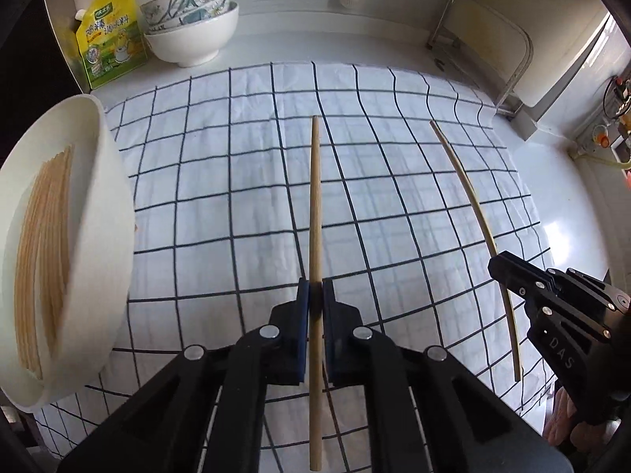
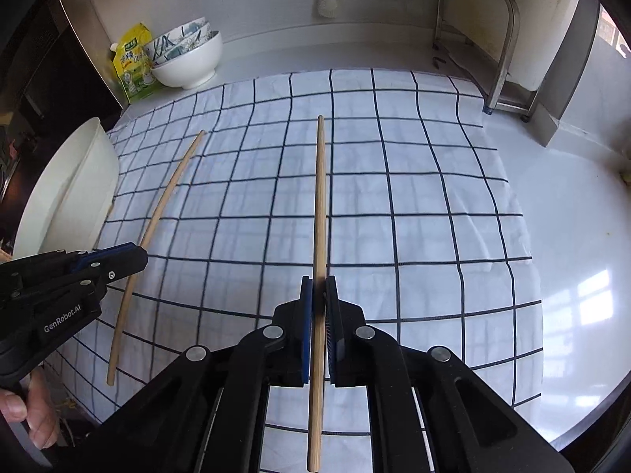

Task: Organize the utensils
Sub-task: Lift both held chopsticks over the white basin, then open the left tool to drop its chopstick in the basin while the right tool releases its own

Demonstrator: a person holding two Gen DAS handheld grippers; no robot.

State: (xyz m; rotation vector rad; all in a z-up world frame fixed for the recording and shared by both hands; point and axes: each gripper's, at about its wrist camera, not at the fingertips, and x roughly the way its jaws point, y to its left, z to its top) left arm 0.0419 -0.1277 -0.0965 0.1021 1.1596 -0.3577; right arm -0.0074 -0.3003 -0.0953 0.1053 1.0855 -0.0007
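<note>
Left gripper [image 1: 314,289] clamps one chopstick [image 1: 315,213] (right gripper [image 2: 319,287] likewise, another chopstick [image 2: 320,197]).

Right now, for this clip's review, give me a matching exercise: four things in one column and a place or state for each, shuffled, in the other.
Things:
1. left gripper
2. white container
3. stacked bowls
4. checked cloth

Places or states:
A. spread flat on the counter
B. shut on a chopstick
C. beside the yellow pouch at the back
D. holds many chopsticks

Pairs: 1-B, 2-D, 3-C, 4-A
</note>
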